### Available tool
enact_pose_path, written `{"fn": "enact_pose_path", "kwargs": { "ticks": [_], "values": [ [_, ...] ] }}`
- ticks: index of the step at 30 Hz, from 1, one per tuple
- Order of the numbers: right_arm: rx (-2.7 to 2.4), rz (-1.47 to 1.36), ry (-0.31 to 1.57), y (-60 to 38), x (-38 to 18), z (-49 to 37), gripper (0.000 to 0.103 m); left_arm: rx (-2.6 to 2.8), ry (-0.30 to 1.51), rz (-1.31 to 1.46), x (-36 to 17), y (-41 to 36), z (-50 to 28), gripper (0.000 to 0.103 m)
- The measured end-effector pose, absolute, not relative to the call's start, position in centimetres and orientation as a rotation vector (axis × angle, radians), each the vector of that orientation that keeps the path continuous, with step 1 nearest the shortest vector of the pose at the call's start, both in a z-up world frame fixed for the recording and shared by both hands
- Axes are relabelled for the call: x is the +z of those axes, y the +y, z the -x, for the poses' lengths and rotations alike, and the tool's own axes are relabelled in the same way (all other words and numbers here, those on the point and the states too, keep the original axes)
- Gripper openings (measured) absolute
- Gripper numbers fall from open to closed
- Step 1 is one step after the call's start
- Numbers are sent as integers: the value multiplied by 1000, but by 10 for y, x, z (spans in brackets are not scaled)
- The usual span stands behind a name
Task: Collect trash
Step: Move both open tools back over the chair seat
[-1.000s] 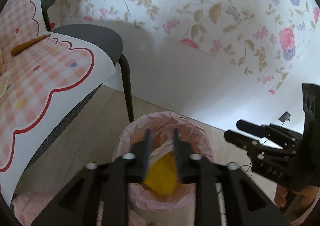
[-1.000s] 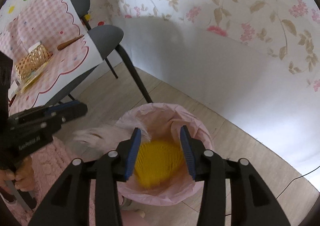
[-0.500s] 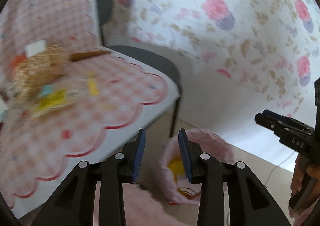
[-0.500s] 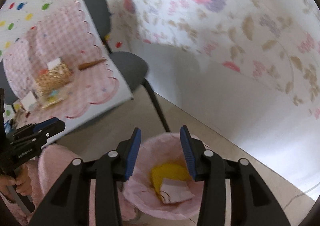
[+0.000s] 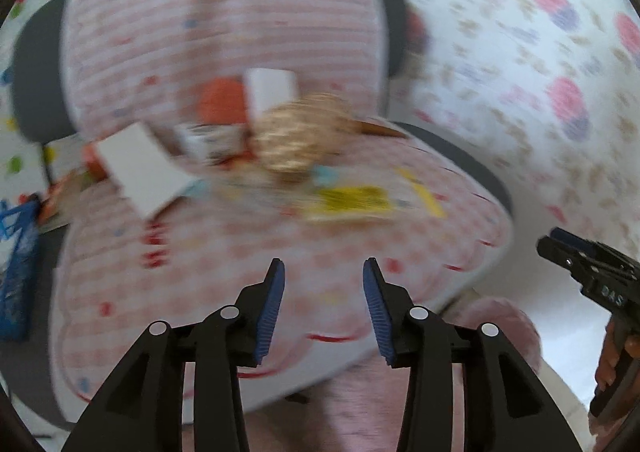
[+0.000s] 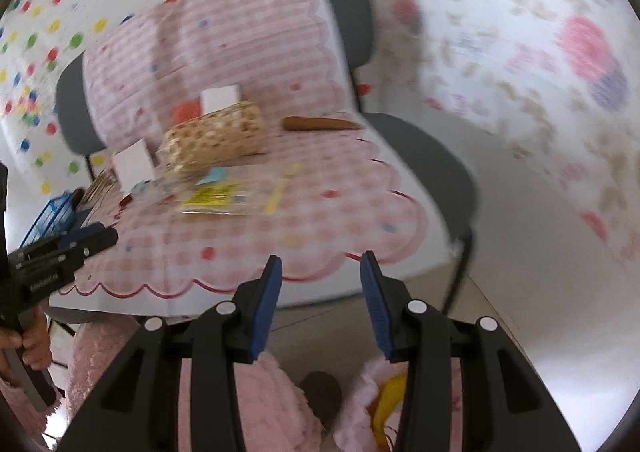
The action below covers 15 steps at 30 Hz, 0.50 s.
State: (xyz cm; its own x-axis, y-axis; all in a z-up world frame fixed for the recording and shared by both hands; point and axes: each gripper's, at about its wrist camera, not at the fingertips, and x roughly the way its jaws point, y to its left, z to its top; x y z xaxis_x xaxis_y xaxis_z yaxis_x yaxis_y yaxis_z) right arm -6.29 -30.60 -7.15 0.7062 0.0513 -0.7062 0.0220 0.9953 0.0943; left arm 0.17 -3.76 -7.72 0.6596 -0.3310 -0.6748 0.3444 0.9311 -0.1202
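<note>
On the pink checked tablecloth (image 6: 320, 220) lies a flat yellow-labelled wrapper (image 6: 212, 196), also blurred as the wrapper (image 5: 352, 200) in the left wrist view, just in front of a wicker basket (image 6: 216, 136). The pink-lined bin (image 6: 360, 384) shows at the bottom edge of the right wrist view, with a yellow thing (image 6: 390, 400) inside. My left gripper (image 5: 324, 266) hovers over the near part of the cloth, its jaws opening with nothing between them. My right gripper (image 6: 320, 264) is open and empty above the table's front edge.
White boxes (image 6: 134, 164) (image 6: 220, 100), an orange thing (image 6: 188, 110) and a brown stick (image 6: 320, 123) also lie on the table. Grey chairs (image 6: 420, 160) stand behind and to the right. A blue basket (image 5: 16, 252) sits at the left. Each view shows the other gripper (image 5: 588, 272) (image 6: 60, 252).
Both grippers have risen and swung away from the bin towards the table. The left jaws stand wider than before. The yellow thing stays in the bin.
</note>
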Motion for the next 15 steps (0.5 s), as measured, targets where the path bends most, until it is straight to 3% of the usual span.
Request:
{"fn": "enact_pose_path", "kwargs": {
  "ticks": [8, 10, 12, 15],
  "values": [
    [116, -54, 788, -256, -64, 4, 48, -188, 758, 42, -68, 31, -37, 59],
    [124, -47, 781, -244, -60, -10, 58, -156, 752, 53, -64, 41, -47, 64],
    [129, -35, 771, -227, -58, -27, 77, -136, 745, 61, -60, 49, -56, 64],
    [119, -21, 736, -197, -57, -52, 93, -118, 742, 79, -60, 60, -67, 64]
  ]
}}
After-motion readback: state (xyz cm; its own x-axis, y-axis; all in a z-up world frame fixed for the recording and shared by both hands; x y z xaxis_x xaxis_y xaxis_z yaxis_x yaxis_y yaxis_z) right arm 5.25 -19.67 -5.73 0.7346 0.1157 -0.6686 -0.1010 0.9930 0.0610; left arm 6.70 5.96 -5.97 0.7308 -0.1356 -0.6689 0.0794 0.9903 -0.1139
